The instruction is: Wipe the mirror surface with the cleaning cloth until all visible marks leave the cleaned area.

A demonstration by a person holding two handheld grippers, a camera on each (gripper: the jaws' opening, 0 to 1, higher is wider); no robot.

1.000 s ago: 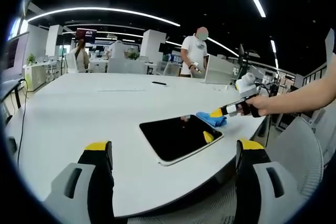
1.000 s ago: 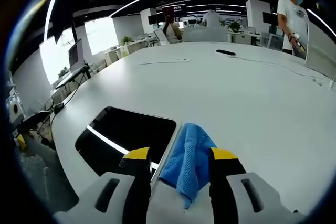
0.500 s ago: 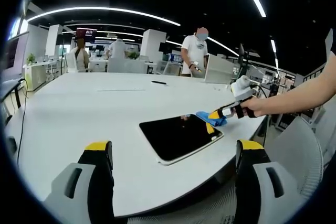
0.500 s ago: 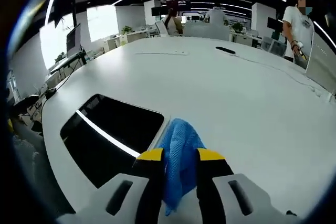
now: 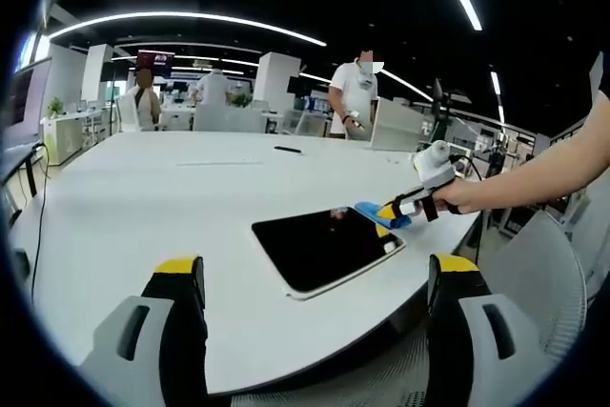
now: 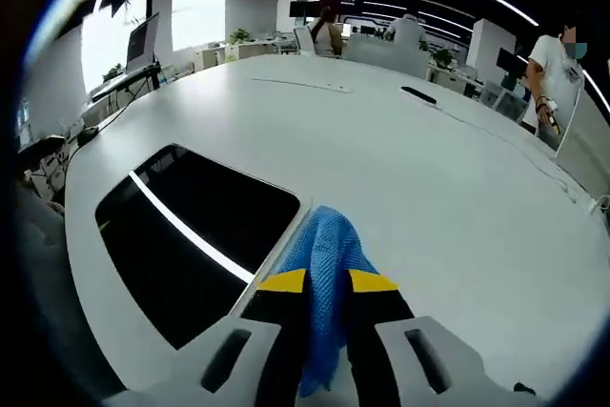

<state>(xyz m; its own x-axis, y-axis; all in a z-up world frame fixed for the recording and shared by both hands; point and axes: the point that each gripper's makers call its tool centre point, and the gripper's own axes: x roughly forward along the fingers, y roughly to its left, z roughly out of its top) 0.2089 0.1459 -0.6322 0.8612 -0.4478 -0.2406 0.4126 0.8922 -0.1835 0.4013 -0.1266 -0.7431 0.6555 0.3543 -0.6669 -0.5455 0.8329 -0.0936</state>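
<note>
A dark rectangular mirror (image 5: 324,250) with a white rim lies flat on the white table (image 5: 143,188) near its front edge. In the right gripper view the mirror (image 6: 186,235) lies to the left of the blue cleaning cloth (image 6: 326,245). My right gripper (image 6: 327,281) is shut on the cloth, which hangs beside the mirror's right rim. In the left gripper view the right gripper (image 5: 391,209) holds the blue cloth (image 5: 379,213) just above the mirror's far right corner. My left gripper (image 5: 319,278) stands open, back from the table's edge, with nothing between its fingers.
A small dark object (image 5: 288,151) and a thin strip (image 5: 224,164) lie farther back on the table. A person in a white shirt (image 5: 355,97) stands beyond the table, others sit further off. A white mesh chair (image 5: 558,278) stands at the right.
My right gripper has closed on the blue cloth and lifted it off the table, shifting slightly towards the mirror's corner. The left gripper has stayed still.
</note>
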